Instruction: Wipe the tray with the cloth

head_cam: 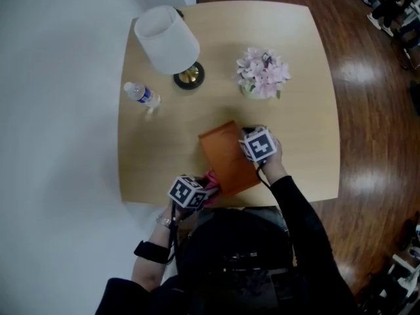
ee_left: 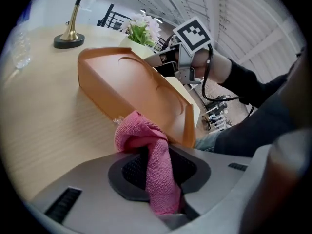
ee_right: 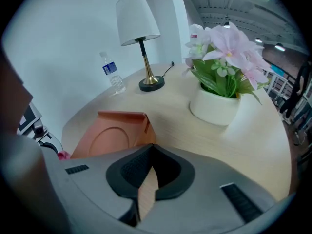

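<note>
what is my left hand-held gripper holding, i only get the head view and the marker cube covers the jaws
Observer: The left hand-held gripper is shut on the pink cloth, which bunches out ahead of the jaws.
Operator: and the right one
Observer: The right hand-held gripper is clamped on the tray, at its rim.
Operator: anything special inside the tray
Observer: Its floor has a round recess pressed into it.

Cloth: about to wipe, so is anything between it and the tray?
Nothing visible. The cloth, pinched in the left tool, sits right at the near edge of the tray; the right tool holds it tilted.
</note>
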### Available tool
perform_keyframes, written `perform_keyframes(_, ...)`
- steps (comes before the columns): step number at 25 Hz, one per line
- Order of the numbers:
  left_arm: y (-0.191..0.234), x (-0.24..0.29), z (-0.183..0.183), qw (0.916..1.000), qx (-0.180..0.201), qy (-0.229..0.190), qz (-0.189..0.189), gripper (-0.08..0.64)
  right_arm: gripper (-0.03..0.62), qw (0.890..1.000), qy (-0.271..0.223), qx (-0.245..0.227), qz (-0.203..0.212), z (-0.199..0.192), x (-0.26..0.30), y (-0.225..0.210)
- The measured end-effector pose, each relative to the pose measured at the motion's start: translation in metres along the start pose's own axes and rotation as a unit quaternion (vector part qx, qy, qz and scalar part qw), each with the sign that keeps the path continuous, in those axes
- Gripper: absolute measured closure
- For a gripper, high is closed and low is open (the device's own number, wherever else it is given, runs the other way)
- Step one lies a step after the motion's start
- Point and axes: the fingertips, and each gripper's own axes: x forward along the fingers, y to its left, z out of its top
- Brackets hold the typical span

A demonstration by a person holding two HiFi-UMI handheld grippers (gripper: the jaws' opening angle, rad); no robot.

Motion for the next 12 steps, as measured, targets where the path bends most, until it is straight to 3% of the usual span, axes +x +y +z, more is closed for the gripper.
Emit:
perform_keyframes(4, 0.015, -0.014, -0.006, 0.9995, -0.023, -0.017, 0.013, 0.453, 0.586, 1.0, 0.003, 0.017, 0.0, -0.01, -0.004, -0.006)
perform_keyframes(6, 0.034, -0.031, -0.005, 0.9975, -0.039, -0.034, 0.047, 0.452, 0.586, 1.0, -0.004, 0.021, -0.004, -0.015, -0.014, -0.009)
perform_keyframes(12, 0.11, -0.074, 0.054, 0.9739, -0.101, -0.133, 0.154, 0.453, 0.586, 1.0, -0.02, -0.013, -0.012, -0.032, -0.05, 0.009)
